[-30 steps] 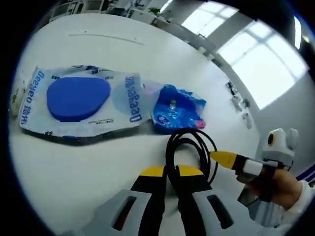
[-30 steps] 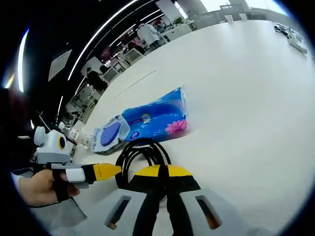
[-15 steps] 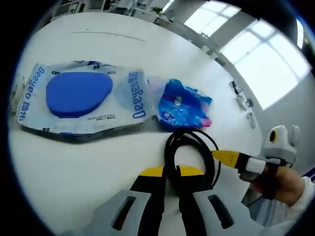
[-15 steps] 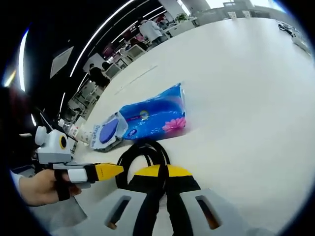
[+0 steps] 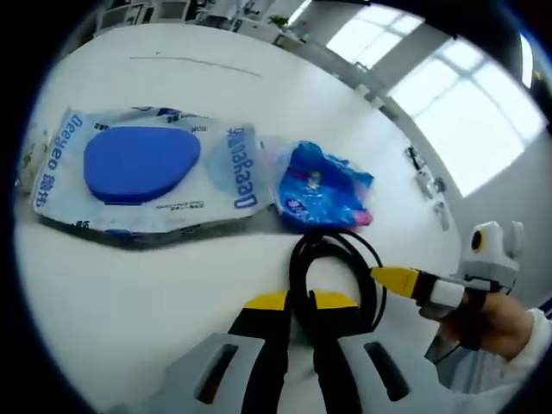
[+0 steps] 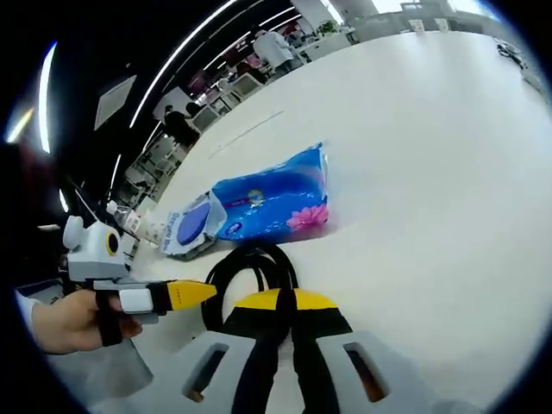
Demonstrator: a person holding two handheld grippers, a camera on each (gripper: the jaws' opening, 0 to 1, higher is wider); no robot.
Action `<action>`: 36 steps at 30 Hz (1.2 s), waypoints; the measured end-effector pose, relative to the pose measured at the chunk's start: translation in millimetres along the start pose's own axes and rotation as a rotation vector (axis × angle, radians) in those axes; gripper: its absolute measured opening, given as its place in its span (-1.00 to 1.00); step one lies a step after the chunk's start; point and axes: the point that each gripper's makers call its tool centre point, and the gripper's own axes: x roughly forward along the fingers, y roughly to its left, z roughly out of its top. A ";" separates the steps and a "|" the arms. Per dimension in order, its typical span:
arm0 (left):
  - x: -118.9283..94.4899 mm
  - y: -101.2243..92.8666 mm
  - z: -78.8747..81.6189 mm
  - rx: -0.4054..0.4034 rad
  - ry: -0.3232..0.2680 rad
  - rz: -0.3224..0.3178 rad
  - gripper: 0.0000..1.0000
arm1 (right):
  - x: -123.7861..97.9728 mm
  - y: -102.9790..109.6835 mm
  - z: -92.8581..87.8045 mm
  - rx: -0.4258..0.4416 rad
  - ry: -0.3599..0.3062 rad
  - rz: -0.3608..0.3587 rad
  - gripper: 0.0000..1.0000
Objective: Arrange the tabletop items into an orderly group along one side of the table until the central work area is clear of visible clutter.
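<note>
A white table point(image 5: 112, 285) in a bright, windowed office carries a blue-and-white wipes pack point(image 5: 142, 177) and a blue tissue pack point(image 5: 321, 185), touching. Both the left gripper point(image 5: 300, 302) and right gripper point(image 6: 278, 302) pinch the coiled black cable point(image 5: 332, 267), now slightly nearer the packs than before.

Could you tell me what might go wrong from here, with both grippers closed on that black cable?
1. Both the left gripper and the right gripper pinch the coiled black cable; if they pull apart, the loop may spring open and sprawl.
2. The coil lies right beside the blue tissue pack, so swinging it could nudge that pack and the wet-wipes packet next to it out of line.
</note>
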 end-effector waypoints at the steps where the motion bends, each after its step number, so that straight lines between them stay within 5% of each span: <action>1: -0.7 -0.2 -0.2 -0.005 -0.003 0.000 -0.91 | 0.0 0.4 -0.1 -0.012 0.001 -0.002 -0.98; 7: -5.7 1.2 1.1 0.000 -0.021 0.011 -0.84 | -5.6 4.6 0.6 -0.096 -0.010 -0.004 -0.83; 12: -14.4 2.5 6.7 0.003 -0.054 0.014 -0.71 | -7.1 16.1 -2.6 -0.155 -0.031 0.026 -0.45; 20: -28.6 7.6 11.6 0.038 -0.105 0.022 -0.18 | -13.3 26.5 3.9 -0.238 -0.086 0.049 0.01; 25: -40.9 9.3 9.7 0.062 -0.117 0.019 0.24 | -15.4 32.8 2.1 -0.277 -0.091 0.069 0.11; 36: -83.1 20.8 13.2 0.232 -0.113 0.011 0.45 | -14.7 55.4 9.1 -0.299 -0.101 0.060 0.12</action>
